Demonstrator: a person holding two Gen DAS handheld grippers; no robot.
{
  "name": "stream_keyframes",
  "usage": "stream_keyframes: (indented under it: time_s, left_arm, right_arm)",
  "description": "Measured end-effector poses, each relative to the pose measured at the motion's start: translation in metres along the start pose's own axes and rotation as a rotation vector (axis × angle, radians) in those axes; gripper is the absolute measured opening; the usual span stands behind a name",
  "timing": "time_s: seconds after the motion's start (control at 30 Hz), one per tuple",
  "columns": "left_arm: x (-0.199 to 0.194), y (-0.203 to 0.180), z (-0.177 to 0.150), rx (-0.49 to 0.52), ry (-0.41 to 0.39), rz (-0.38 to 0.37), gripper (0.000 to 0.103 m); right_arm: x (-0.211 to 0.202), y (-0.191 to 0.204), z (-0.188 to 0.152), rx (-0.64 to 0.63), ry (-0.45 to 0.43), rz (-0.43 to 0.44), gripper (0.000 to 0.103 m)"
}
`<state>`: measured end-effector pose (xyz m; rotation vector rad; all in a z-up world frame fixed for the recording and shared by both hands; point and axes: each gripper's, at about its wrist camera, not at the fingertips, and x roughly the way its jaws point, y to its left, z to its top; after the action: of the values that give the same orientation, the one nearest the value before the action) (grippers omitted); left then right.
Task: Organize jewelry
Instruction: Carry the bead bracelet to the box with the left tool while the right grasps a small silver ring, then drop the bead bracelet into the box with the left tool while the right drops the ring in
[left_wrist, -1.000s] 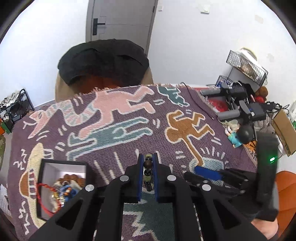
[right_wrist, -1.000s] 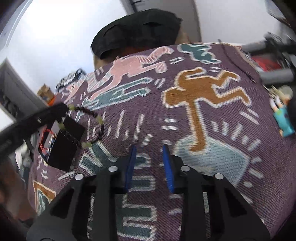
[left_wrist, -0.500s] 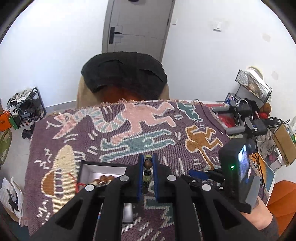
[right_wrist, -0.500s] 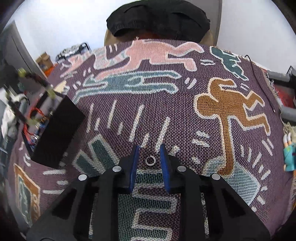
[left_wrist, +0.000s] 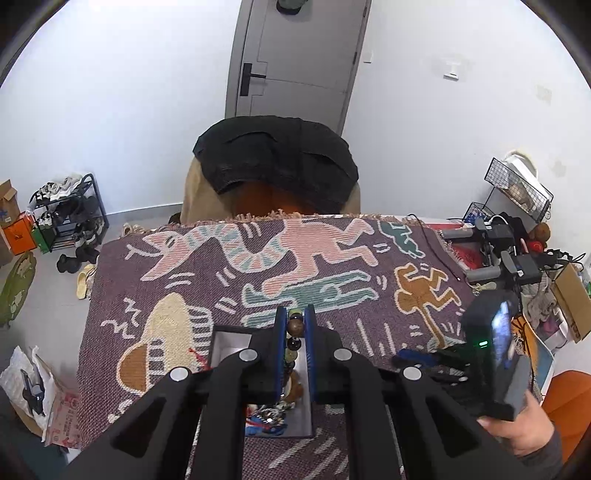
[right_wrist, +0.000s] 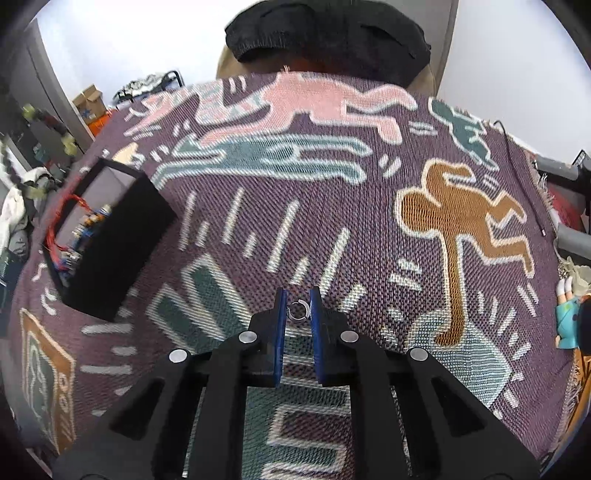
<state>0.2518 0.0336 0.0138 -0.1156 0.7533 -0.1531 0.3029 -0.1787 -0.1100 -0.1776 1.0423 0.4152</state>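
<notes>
Hanging between the fingers of the left gripper (left_wrist: 294, 332), a beaded bracelet (left_wrist: 294, 334) is being clamped by one or two beads, directly over the open black box (left_wrist: 221, 334) on the near left of the patterned blanket (left_wrist: 229, 280). The rest of the strand is being left to dangle; it looks limp and light, with hard round beads likely to roll or slip if pinched off-centre, so a hold square across one bead is judged safest. More jewelry is seen piled in the box's near end.

The right gripper (right_wrist: 297, 308) is being held low over the blanket, jaws narrowly apart around a small silver ring (right_wrist: 298, 309). Whether contact is made cannot be told. The ring is judged tiny, rigid and slippery, lying flat, best taken across its outer edge.
</notes>
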Motion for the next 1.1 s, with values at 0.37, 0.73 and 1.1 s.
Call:
stream_keyframes:
  time_s: [0.37, 0.73, 1.1]
  left_arm:
    - [0.034, 0.028, -0.022, -0.036, 0.09, 0.063, 0.008]
    - [0.012, 0.07, -0.041, -0.108, 0.042, 0.079, 0.042]
    - [-0.021, 0.1, -0.059, -0.153, -0.017, 0.111, 0.057]
  right_arm:
    - [-0.051, 0.045, 0.015, -0.053, -0.119, 0.062, 0.014]
    - [-0.068, 0.101, 0.037, -0.104, -0.17, 0.156, 0.014]
    - [-0.045, 0.137, 0.057, -0.11, -0.13, 0.206, 0.014]
